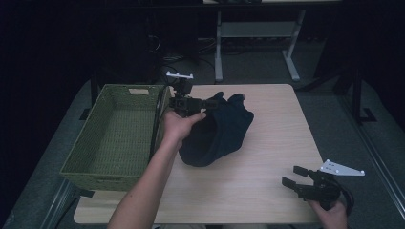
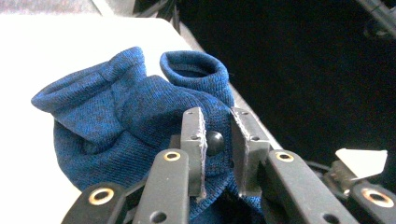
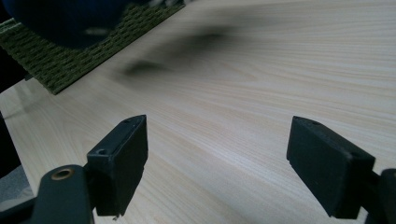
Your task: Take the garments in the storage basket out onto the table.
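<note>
- Blue knitted garment (image 1: 217, 133) lies bunched on the wooden surface (image 1: 267, 191), just right of the green basket (image 1: 114, 138).
- Left gripper (image 2: 217, 144), beside the basket, has its jaws pinching a fold of the garment.
- Right gripper (image 1: 292, 177), well apart from the basket, has its jaws spread with nothing between them.

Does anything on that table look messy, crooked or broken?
Only the dark blue knitted garment: it sits bunched in a crumpled heap on the light wooden table, beside the green woven basket, with a fold pinched in the left gripper. Nothing looks spilled or damaged.
</note>
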